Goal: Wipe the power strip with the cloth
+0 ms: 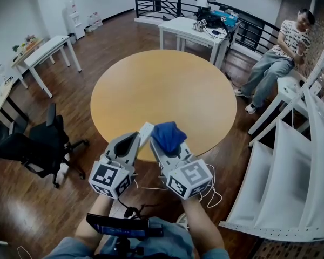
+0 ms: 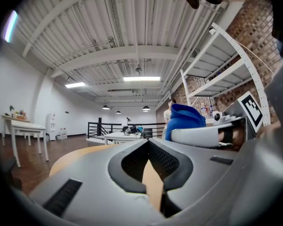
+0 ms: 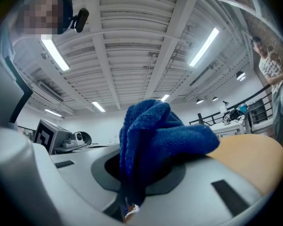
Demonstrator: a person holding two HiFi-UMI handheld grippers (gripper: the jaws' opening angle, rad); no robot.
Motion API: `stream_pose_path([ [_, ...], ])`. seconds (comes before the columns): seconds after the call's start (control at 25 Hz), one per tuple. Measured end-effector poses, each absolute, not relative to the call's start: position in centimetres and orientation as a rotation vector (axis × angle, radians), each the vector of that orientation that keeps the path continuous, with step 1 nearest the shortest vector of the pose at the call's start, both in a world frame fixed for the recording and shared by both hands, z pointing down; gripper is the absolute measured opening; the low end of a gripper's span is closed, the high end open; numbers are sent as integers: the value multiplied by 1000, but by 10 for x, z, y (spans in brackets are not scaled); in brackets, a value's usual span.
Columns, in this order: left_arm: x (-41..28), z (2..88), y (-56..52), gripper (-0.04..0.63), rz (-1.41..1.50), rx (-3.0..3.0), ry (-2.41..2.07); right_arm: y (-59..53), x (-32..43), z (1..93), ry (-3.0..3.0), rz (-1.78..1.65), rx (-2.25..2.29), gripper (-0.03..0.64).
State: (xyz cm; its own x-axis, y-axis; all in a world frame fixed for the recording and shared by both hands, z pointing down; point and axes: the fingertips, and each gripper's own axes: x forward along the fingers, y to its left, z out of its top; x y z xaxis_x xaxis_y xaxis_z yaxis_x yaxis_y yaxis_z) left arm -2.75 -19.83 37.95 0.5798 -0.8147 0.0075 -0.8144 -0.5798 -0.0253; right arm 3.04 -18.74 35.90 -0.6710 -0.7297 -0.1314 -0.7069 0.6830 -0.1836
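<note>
Round bench (image 1: 167, 85) ahead of you. Your left gripper (image 1: 135, 138) has its fingers pressed together on nothing. Your right gripper (image 1: 167, 154) has its fingers pinching the blue cloth (image 1: 169, 135). The white power strip (image 1: 146, 130) pokes out between the two at the bench's near edge, and I can't tell what supports it. With nothing visibly steadying it, push hard and it could skid or drop.

Place: probably office loft | cues: white desks (image 1: 46, 50), office chair (image 1: 40, 144), round table (image 1: 167, 90), shelving (image 1: 291, 188)
</note>
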Motion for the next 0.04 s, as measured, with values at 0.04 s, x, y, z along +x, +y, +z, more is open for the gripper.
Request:
stream_pose_path([
  [0.04,-28,380,-198,5,-29,-2775,1432,-187,31,359,2699,-172,-1164,58],
])
